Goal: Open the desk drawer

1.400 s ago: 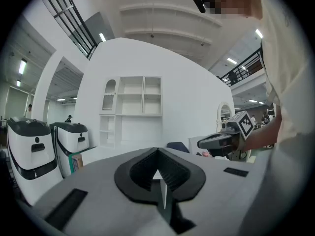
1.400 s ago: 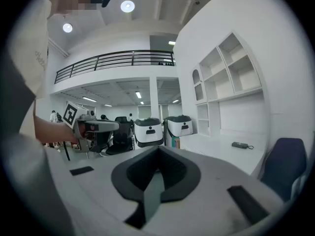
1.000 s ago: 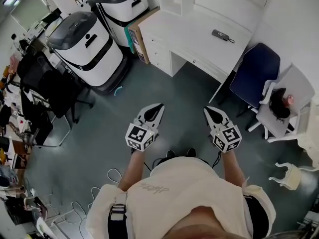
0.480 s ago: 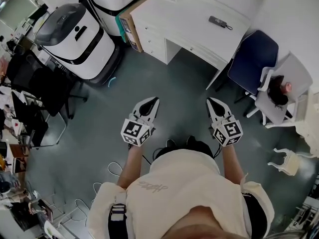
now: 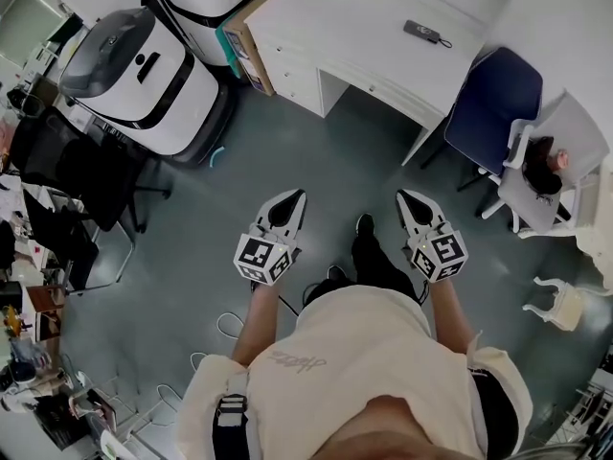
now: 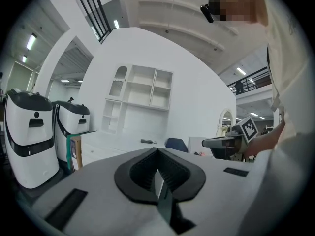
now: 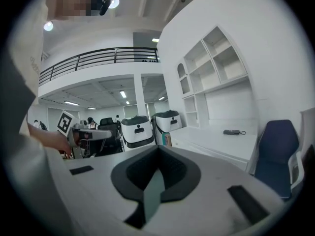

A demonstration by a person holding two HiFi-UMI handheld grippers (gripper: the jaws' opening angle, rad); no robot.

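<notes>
The white desk (image 5: 354, 32) stands at the top of the head view, well ahead of both grippers. Its drawer fronts (image 5: 290, 69) on the left pedestal look closed, as does the long front (image 5: 383, 88) under the top. My left gripper (image 5: 300, 195) and right gripper (image 5: 403, 197) are held side by side over the grey floor, pointing at the desk. Both are shut, with nothing between the jaws. The left gripper view shows its shut tips (image 6: 157, 150) with the desk (image 6: 110, 145) far beyond. In the right gripper view the shut tips (image 7: 158, 147) point toward the desk (image 7: 216, 140).
A black remote (image 5: 422, 34) lies on the desk. A blue chair (image 5: 489, 102) and a grey chair (image 5: 551, 156) stand right of it. Two white robot units (image 5: 144, 70) and a cardboard box (image 5: 247, 48) stand left. Cables (image 5: 230, 329) trail on the floor behind.
The person has stepped toward the desk; a dark shoe now shows between the grippers. Both grippers have sunk a little and stay shut.
</notes>
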